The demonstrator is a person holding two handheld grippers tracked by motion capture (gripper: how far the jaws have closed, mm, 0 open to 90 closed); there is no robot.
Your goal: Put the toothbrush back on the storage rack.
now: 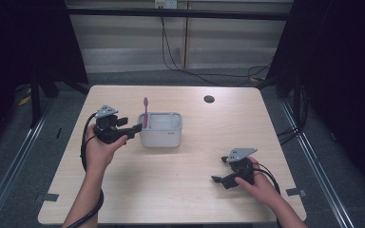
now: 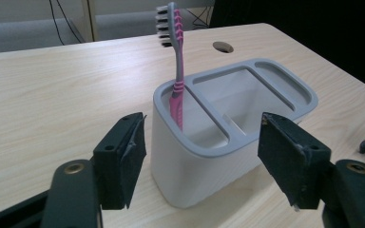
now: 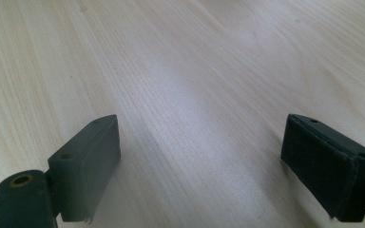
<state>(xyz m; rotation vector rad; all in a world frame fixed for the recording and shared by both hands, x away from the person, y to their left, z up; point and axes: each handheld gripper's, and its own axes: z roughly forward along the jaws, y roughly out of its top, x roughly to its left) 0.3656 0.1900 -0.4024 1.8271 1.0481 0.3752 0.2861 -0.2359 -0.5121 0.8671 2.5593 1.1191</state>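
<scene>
A white holder with a grey rim (image 1: 161,134) stands at the middle of the wooden table. A pink toothbrush (image 1: 145,110) stands upright in its left end compartment, bristles up. My left gripper (image 1: 132,127) is open just left of the holder, jaws pointing at it. In the left gripper view the holder (image 2: 204,175) sits close ahead between the spread jaws without touching them, and the toothbrush (image 2: 177,76) leans in the nearest slot. My right gripper (image 1: 219,169) rests open near the table's front right, with bare wood between its fingers (image 3: 88,166).
The holder's two larger compartments (image 2: 237,95) look empty. A round cable hole (image 1: 209,99) lies at the table's (image 1: 180,190) far side. Dark curtains and metal frame legs flank the table, and cables hang along the back wall.
</scene>
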